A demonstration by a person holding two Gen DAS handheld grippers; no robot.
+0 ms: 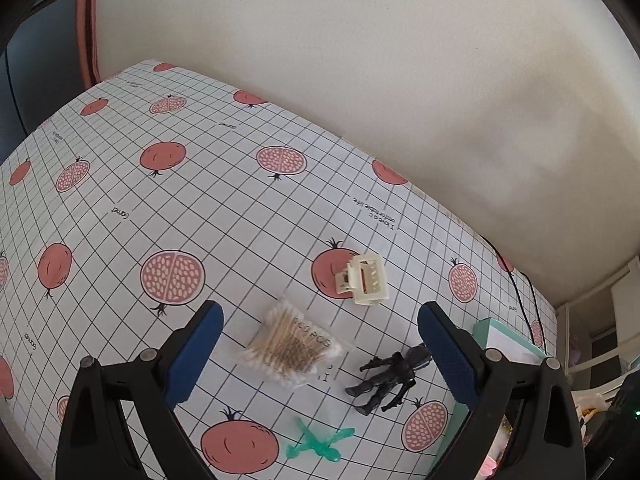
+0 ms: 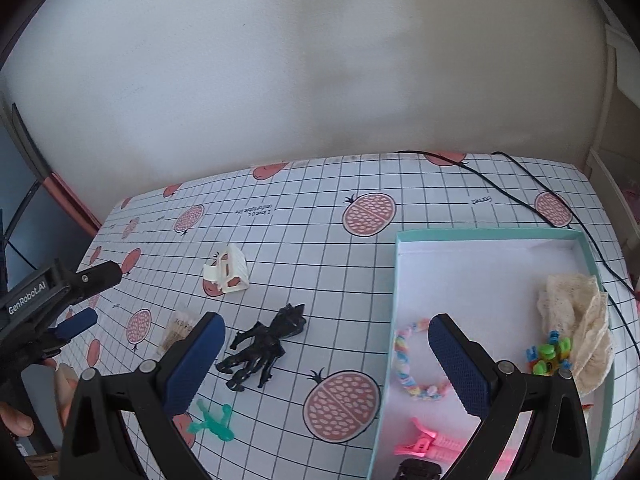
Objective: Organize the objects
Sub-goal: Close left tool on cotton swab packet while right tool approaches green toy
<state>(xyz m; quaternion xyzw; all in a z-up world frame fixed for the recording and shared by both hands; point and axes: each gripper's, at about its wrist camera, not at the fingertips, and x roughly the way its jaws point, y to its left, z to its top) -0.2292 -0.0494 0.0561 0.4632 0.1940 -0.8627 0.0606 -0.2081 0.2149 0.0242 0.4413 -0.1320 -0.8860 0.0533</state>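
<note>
A: Where's the stuff to sort?
B: Loose on the tablecloth: black figure, lying flat, roughly centre of the right wrist view. Cream hair claw at 11 o'clock from it, well apart. Green plastic figure at 7 o'clock, near. Cotton swab bag at 9 o'clock, partly hidden behind the right gripper's left finger.
A: Left wrist view agrees?
B: Yes. Swab bag sits between the fingers there, black figure at 4 o'clock of it, claw at 1 o'clock, green figure at 6 o'clock. None of them touch.
A: The box?
B: Mint-edged box, white inside, at 3 o'clock of the black figure. Holds a pastel bead bracelet, a pink clip, a cream lace piece against the right wall, and a small green-and-blue toy touching the lace. Something dark at the bottom edge, can't identify it.
A: Jaws?
B: Right gripper spread wide, nothing between the pads, hanging over the box's left wall. Left gripper also spread wide, nothing gripped, over the swab bag. It also shows at 9 o'clock in the right view, with a hand on it.
A: Anything else?
B: Black cable runs across the cloth behind the box. Plain wall beyond.
</note>
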